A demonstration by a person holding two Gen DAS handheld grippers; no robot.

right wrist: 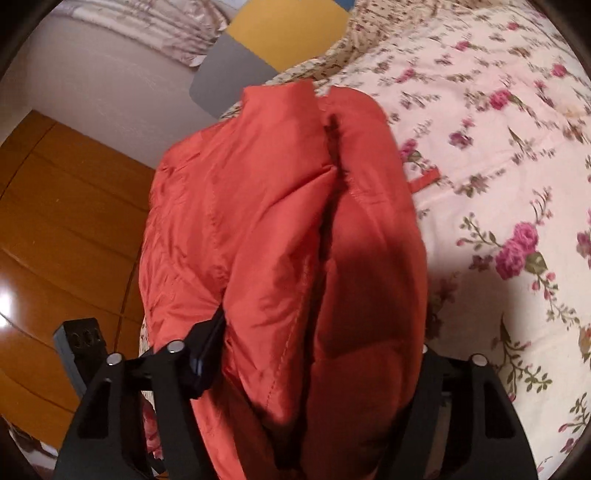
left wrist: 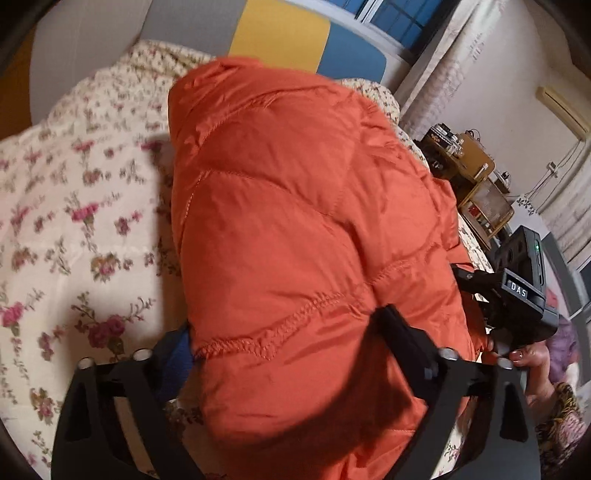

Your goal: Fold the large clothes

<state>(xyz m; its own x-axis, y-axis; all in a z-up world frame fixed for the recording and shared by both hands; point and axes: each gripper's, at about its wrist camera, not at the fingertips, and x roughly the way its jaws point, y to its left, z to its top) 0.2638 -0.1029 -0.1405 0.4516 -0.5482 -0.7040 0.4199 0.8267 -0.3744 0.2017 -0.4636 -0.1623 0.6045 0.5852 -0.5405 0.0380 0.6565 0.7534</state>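
An orange puffer jacket [left wrist: 288, 206] lies bunched on a floral bedspread [left wrist: 74, 206]. My left gripper [left wrist: 284, 332] has its fingers on both sides of the jacket's near edge and is shut on it. In the left wrist view the right gripper [left wrist: 517, 291] shows at the jacket's right edge. In the right wrist view the same jacket [right wrist: 280, 240] fills the middle, folded lengthwise with a deep crease. My right gripper [right wrist: 317, 339] is shut on its near end, with thick padding between the fingers.
The bedspread [right wrist: 498, 166] spreads to the right in the right wrist view. A wooden floor [right wrist: 55, 229] lies beyond the bed's left edge. A cluttered wooden stand [left wrist: 476, 173] is beside the bed. A grey, yellow and blue headboard [left wrist: 280, 33] is at the far end.
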